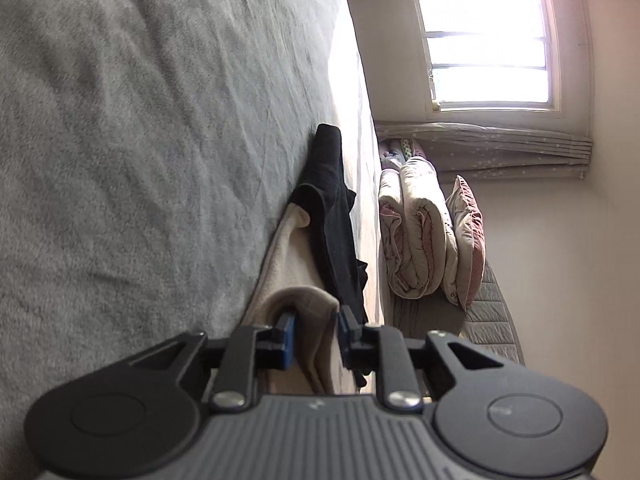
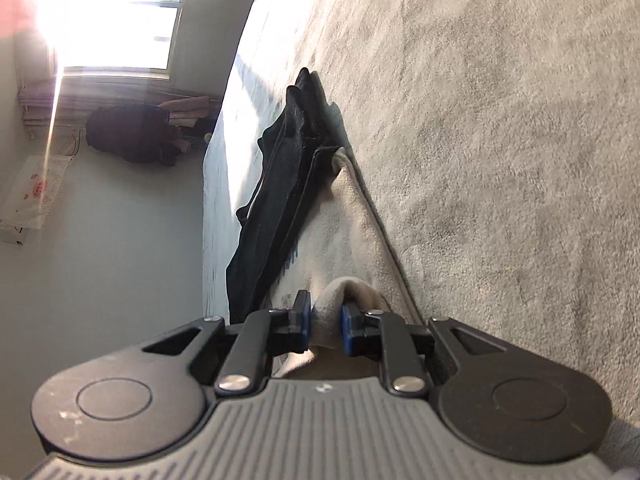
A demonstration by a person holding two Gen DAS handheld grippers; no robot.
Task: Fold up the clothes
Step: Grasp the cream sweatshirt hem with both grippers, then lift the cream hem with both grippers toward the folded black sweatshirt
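Note:
A beige garment (image 1: 288,248) lies on the grey bed cover (image 1: 140,140), with a black garment (image 1: 332,208) lying partly over its far side. My left gripper (image 1: 316,332) is shut on a raised fold of the beige garment, which bulges between the blue pads (image 1: 289,336). In the right wrist view the same beige garment (image 2: 340,216) runs away from me beside the black garment (image 2: 280,168) on the bed cover (image 2: 500,140). My right gripper (image 2: 325,320) pinches another fold of the beige cloth between its pads (image 2: 346,330).
Both views are turned sideways. Past the bed's edge sit a rolled quilt (image 1: 416,232) and a pink pillow (image 1: 468,240) on a grey mat, under a bright window (image 1: 484,36). The right view shows a dark bundle (image 2: 132,132) and a white box (image 2: 32,192).

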